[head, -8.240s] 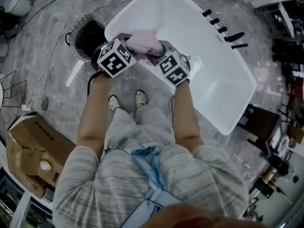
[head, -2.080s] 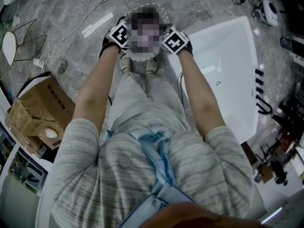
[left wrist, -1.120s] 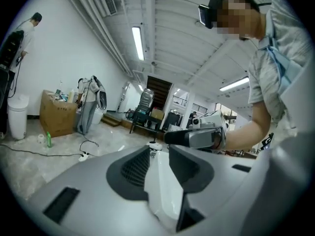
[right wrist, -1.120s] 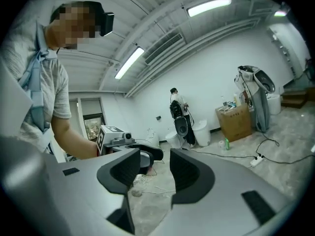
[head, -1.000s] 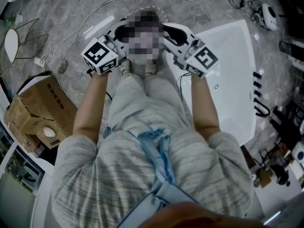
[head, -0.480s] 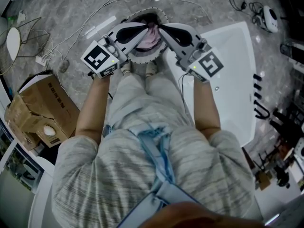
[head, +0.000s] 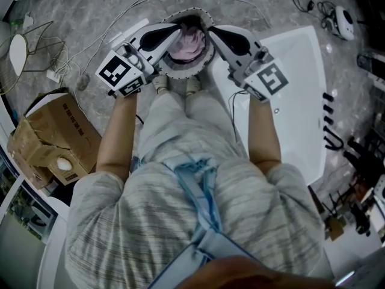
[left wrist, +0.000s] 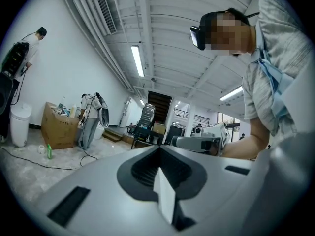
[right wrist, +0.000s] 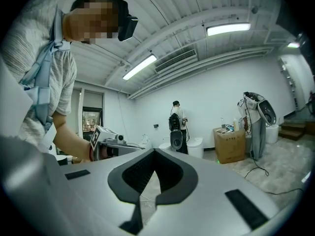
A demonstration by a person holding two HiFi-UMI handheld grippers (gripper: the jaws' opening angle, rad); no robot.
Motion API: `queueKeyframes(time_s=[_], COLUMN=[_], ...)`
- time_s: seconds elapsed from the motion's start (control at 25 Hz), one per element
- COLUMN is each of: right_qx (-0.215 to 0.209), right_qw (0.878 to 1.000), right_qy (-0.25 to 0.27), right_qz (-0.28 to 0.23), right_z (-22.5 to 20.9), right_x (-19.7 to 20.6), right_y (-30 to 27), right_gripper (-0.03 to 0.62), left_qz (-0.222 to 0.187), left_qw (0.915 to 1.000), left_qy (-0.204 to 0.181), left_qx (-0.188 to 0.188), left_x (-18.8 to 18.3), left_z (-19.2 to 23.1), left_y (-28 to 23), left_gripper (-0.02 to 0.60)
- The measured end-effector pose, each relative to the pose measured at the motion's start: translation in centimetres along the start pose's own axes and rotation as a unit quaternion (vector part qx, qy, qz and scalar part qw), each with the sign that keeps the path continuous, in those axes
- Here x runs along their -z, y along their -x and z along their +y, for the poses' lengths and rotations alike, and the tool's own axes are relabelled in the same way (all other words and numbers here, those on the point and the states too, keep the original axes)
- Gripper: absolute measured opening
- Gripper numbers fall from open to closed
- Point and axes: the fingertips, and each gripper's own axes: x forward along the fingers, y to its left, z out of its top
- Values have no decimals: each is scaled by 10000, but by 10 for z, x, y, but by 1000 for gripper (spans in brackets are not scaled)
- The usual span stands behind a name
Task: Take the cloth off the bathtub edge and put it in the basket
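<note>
The pink cloth (head: 187, 44) lies bunched inside the round mesh basket (head: 180, 75) on the floor, just left of the white bathtub (head: 295, 107). My left gripper (head: 177, 31) hangs over the basket's left rim with its jaws shut and empty. My right gripper (head: 210, 31) mirrors it over the right rim, also shut with nothing in it. Both tips point inward, close to the cloth without gripping it. The left gripper (left wrist: 158, 150) and the right gripper (right wrist: 153, 154) show closed pads against the room and ceiling, each seeing the other gripper across from it.
The person's feet (head: 161, 84) stand right behind the basket. A torn cardboard box (head: 51, 140) sits at the left, cables (head: 66, 59) trail over the marble floor, and black taps (head: 329, 131) line the tub's far side. Another person (right wrist: 176, 127) stands by the far wall.
The cloth, earlier held between both grippers at the tub edge, now lies in the basket. Over the last second both grippers' jaws closed and they drew slightly apart.
</note>
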Motion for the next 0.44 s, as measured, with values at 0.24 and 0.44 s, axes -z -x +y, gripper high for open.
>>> queueKeyframes(time_s=[0.24,0.44], right_qx=[139,365], right_qw=[9999,9993], right_qy=[-10,88], right_qz=[-41,62], right_z=[-6,-11], right_x=[-4,-2], right_y=[3,7], right_gripper=[5,5], left_qz=[-28,-74], left_qw=[9999,9999], left_qy=[94,137], left_qx=[30,41], left_x=[0,2], left_z=[0,-2], left_y=[-2,-6], left_gripper=[5,5])
